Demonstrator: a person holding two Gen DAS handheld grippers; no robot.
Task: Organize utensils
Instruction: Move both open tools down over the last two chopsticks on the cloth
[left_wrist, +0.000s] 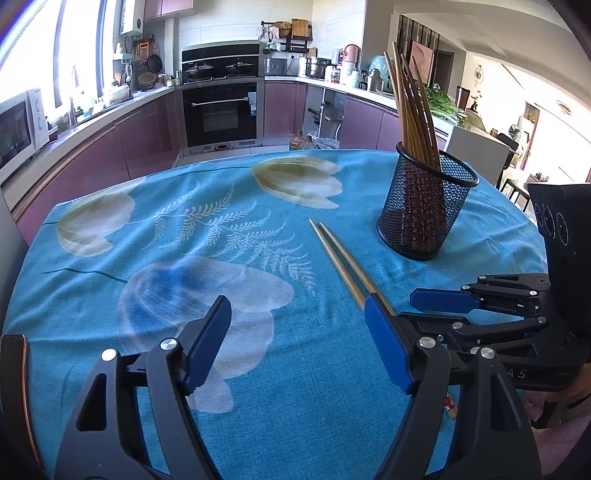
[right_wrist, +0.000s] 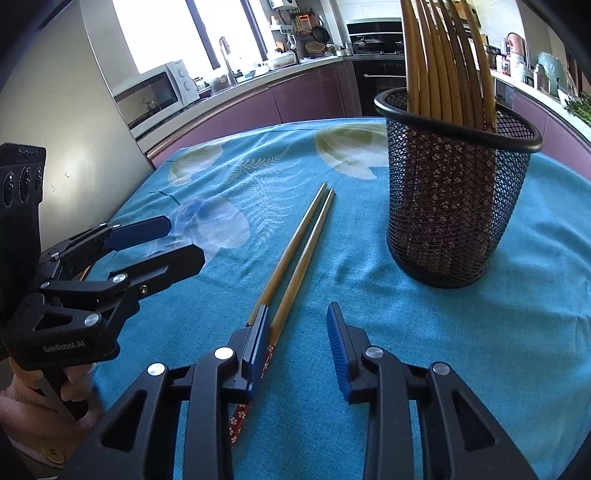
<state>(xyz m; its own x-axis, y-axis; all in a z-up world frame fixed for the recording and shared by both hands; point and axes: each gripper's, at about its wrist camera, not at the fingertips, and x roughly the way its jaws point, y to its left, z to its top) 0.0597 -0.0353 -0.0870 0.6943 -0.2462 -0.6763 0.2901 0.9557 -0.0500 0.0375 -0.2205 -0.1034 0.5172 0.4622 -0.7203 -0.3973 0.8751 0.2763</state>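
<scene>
Two loose chopsticks (right_wrist: 295, 254) lie side by side on the table (right_wrist: 406, 332) just beside the mesh holder (right_wrist: 450, 199), which already carries a bundle of chopsticks (right_wrist: 443, 62). The right gripper (right_wrist: 297, 350) straddles their patterned ends, fingers (right_wrist: 341, 354) apart and not yet pinching, so the pickup looks to be in hand. The left gripper (left_wrist: 295, 339) hangs farther from the holder, fingers spread on nothing. Next move, likely: clamp both sticks, lift, tip them upright into the holder.

Two chopsticks (right_wrist: 295, 254) lie side by side on the tablecloth (right_wrist: 406, 350) — left of the holder (right_wrist: 450, 206).
</scene>
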